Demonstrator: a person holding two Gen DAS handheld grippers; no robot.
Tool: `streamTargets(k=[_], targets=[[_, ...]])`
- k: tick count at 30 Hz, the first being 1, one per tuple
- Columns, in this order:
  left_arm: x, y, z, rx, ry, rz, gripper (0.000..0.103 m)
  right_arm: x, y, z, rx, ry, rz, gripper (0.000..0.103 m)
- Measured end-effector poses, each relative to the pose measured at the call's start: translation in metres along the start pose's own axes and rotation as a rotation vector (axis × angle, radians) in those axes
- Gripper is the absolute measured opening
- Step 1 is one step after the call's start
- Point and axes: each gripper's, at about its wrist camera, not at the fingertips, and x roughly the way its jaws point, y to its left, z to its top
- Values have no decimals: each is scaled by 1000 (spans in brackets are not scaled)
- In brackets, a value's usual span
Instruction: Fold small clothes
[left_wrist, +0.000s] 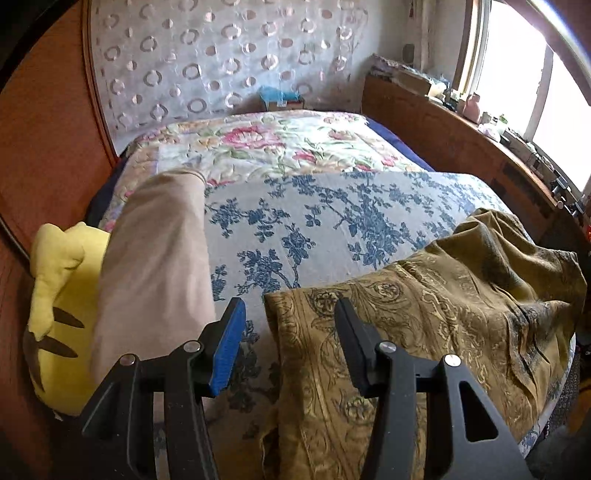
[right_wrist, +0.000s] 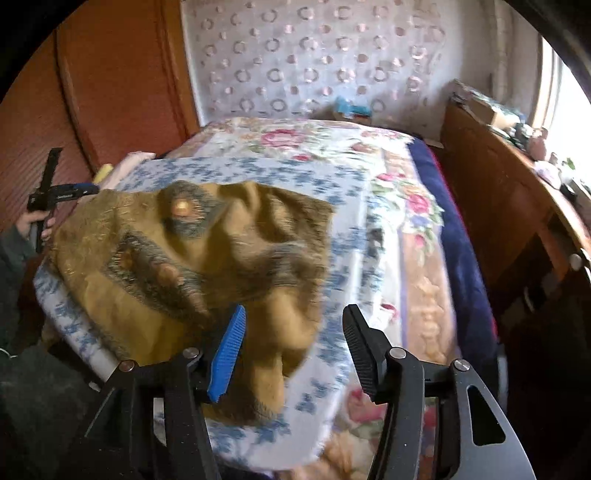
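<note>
An olive-gold patterned garment (left_wrist: 443, 306) lies crumpled on the blue-flowered white cloth (left_wrist: 295, 221) over the bed; it also shows in the right wrist view (right_wrist: 192, 258). My left gripper (left_wrist: 290, 325) is open and empty, hovering over the garment's left edge. My right gripper (right_wrist: 293, 332) is open and empty above the garment's near right corner. The left gripper also shows at the far left of the right wrist view (right_wrist: 62, 192), held in a hand. The right wrist view is blurred.
A beige folded piece (left_wrist: 155, 266) and a yellow plush (left_wrist: 59, 295) lie at the bed's left side. A floral quilt (left_wrist: 280, 144) covers the far bed. A wooden ledge (left_wrist: 480, 155) with small items runs along the right under the window. A wooden wall (left_wrist: 44, 147) stands left.
</note>
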Motion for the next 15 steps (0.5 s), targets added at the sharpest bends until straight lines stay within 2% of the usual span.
streamTargets(k=[3, 10, 15], targets=[[6, 3, 5, -1, 23, 3, 51, 18, -8, 19, 26, -25, -49, 57], [25, 15, 13, -36, 74, -19, 51, 124, -9, 74, 65, -2, 16, 57], [36, 14, 13, -45, 103, -26, 51, 190, -9, 100, 67, 81, 72, 57]])
